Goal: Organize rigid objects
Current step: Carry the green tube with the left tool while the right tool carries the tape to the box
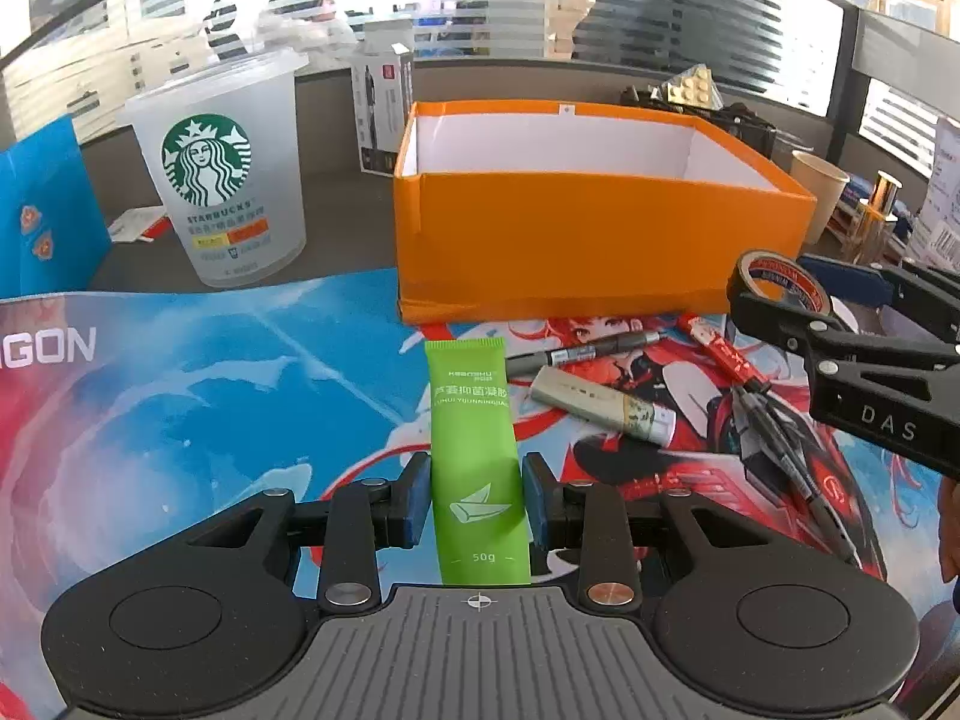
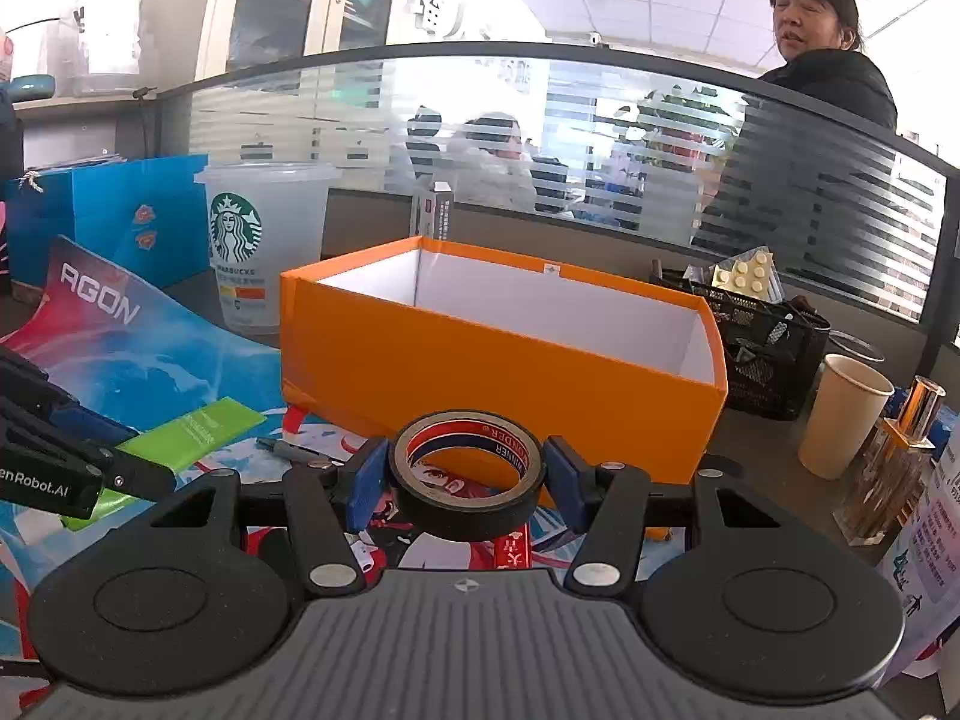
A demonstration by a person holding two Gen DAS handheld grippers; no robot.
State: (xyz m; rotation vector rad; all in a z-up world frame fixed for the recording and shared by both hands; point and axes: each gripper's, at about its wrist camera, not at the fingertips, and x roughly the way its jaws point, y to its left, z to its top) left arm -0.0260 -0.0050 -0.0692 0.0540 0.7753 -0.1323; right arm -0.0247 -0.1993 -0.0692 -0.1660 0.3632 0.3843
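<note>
My left gripper [image 1: 477, 495] is shut on a green tube [image 1: 474, 450] and holds it just above the printed mat, in front of the open orange box [image 1: 600, 240]. My right gripper [image 2: 468, 480] is shut on a black tape roll [image 2: 468, 483] and holds it above the mat, close to the box's near wall [image 2: 480, 372]. The tape roll also shows in the left wrist view [image 1: 780, 285], to the right of the box. A grey pen [image 1: 582, 354], a beige tube [image 1: 600, 405] and a red pen [image 1: 723, 357] lie on the mat. The box looks empty inside.
A Starbucks cup [image 1: 225, 174] and a blue bag [image 1: 42, 210] stand at the left. A paper cup [image 2: 843, 414], a perfume bottle [image 2: 894, 462] and a black mesh basket [image 2: 762, 348] stand right of the box. A person stands behind the glass partition.
</note>
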